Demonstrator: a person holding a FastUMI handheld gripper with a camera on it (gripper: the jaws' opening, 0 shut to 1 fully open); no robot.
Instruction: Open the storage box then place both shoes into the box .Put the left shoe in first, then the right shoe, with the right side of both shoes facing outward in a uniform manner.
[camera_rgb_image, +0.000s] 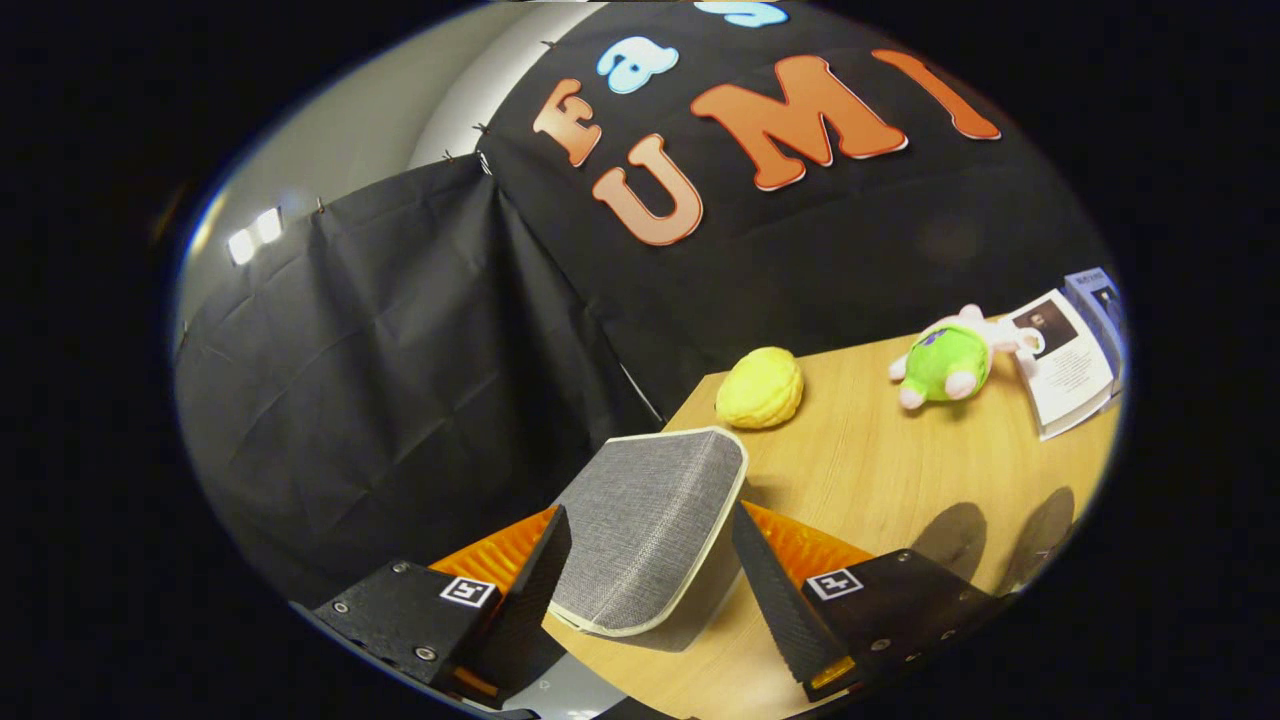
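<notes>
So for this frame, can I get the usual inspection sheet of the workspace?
Surface: wooden table, seen tilted.
Job's things: grey fabric lid with pale trim, between the fingers; box body and shoes nothing seen.
Clutter: yellow lemon-like toy, green plush toy, leaflets, all beyond the fingers.
Gripper: gripper fingers flank the lid; contact cannot be told.
Cables: nothing seen.
Surroundings: black cloth wall, pale wall behind.

Cloth, wood, plush

Grey woven-fabric lid (650, 520) is sitting matt against the smooth wood-grain bench (880, 470); the green toy (948, 362) is looking plush.
</notes>
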